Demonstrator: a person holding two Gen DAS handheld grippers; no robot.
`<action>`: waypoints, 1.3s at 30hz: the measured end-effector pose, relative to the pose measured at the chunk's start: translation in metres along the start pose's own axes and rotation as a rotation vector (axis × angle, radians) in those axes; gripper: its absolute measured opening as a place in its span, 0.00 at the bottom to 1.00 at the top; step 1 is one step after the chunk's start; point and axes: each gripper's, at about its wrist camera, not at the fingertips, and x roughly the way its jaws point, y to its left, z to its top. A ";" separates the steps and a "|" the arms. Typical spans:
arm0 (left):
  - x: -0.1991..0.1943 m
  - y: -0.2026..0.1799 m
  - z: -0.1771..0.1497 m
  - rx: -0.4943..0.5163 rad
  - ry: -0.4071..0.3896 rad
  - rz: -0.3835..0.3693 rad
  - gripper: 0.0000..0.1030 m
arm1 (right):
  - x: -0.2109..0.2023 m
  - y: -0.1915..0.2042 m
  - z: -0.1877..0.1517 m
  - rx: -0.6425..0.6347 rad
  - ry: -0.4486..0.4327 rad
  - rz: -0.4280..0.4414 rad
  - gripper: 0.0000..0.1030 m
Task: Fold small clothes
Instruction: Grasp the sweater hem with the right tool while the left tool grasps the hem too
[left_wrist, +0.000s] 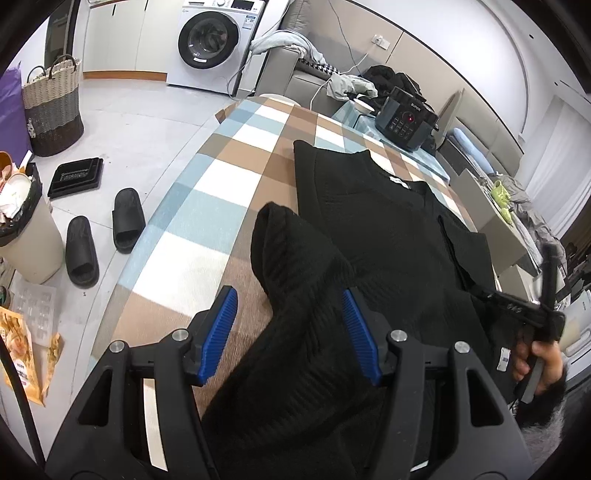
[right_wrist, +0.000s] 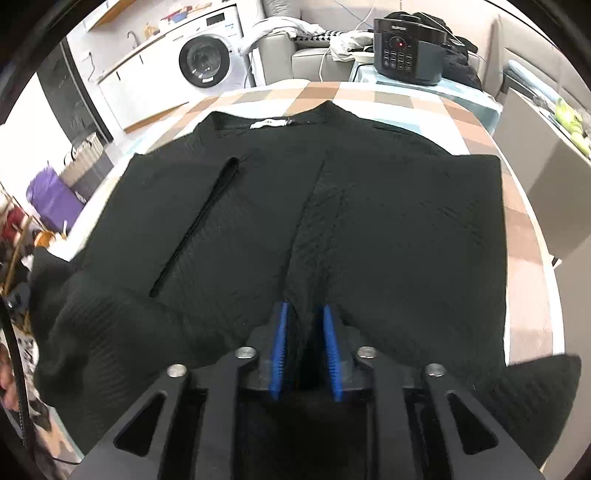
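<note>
A black ribbed knit garment (right_wrist: 369, 221) lies spread on the checked table (right_wrist: 524, 236), with its collar and white label (right_wrist: 269, 123) at the far side. My right gripper (right_wrist: 306, 314) rests low on the near hem. Its blue pads stand a narrow gap apart with a ridge of the cloth between them, not visibly clamped. In the left wrist view one sleeve (left_wrist: 295, 266) of the garment (left_wrist: 388, 221) is folded up toward me. It lies between the wide-apart pads of my left gripper (left_wrist: 290, 310), which is open. A hand (left_wrist: 535, 362) holds the other gripper at the right.
A black cooker (left_wrist: 406, 122) with a red light stands at the table's far end. A washing machine (left_wrist: 210, 40), a woven basket (left_wrist: 51, 107), a bin (left_wrist: 26, 236) and two black slippers (left_wrist: 103, 236) are on or near the floor to the left. A sofa with clothes (right_wrist: 306, 44) is behind the table.
</note>
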 end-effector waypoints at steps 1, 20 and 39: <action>-0.003 -0.001 -0.002 0.003 -0.001 0.001 0.55 | -0.010 0.000 -0.003 -0.002 -0.023 0.002 0.30; -0.013 0.014 -0.076 -0.023 0.098 0.069 0.58 | -0.137 -0.122 -0.154 0.378 -0.167 -0.079 0.54; -0.005 0.015 -0.065 -0.007 0.131 0.109 0.58 | -0.126 -0.137 -0.166 0.383 -0.179 -0.001 0.04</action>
